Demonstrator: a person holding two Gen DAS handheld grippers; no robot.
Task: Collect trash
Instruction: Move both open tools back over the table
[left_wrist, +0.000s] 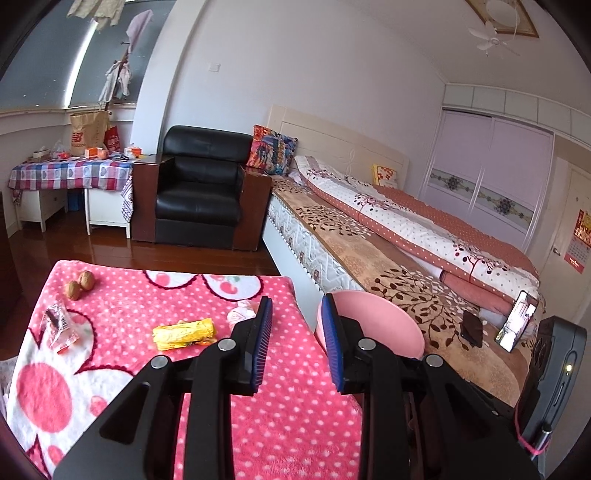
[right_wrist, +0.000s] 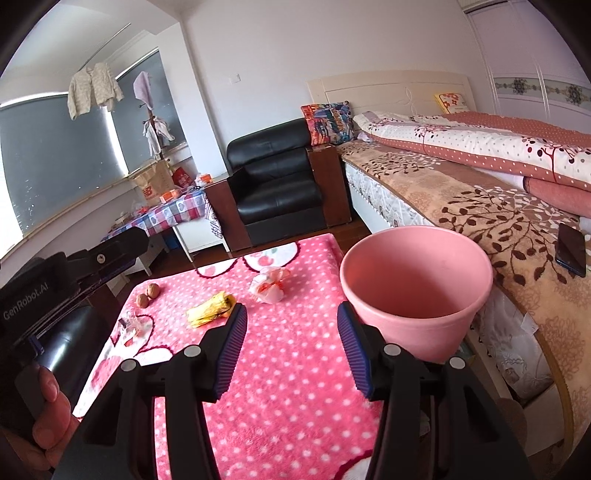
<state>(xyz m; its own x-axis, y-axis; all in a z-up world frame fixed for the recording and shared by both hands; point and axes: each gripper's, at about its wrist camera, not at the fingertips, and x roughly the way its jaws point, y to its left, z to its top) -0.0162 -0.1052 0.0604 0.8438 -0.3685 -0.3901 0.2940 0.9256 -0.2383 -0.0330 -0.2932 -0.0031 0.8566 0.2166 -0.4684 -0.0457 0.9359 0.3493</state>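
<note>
Both grippers, left (left_wrist: 295, 339) and right (right_wrist: 291, 347), hover with fingers apart and empty over the pink dotted blanket (right_wrist: 280, 387). Beyond lie a yellow wrapper (right_wrist: 211, 308), a white wrapper (right_wrist: 269, 286), a clear wrapper (left_wrist: 59, 326) and two walnuts (left_wrist: 79, 285). The pink bin (right_wrist: 415, 291) stands at the right, its base hidden behind the right gripper's finger. A black armchair (left_wrist: 201, 188) sits farther back.

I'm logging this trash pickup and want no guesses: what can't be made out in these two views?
- Pink bin: its bottom is hidden by its own wall in the right view; the right finger covers part of it in the left view.
- Yellow wrapper: print too blurred to read.
- Clear wrapper: contents unclear.
- White wrapper: half hidden behind the left finger in the left view.
</note>
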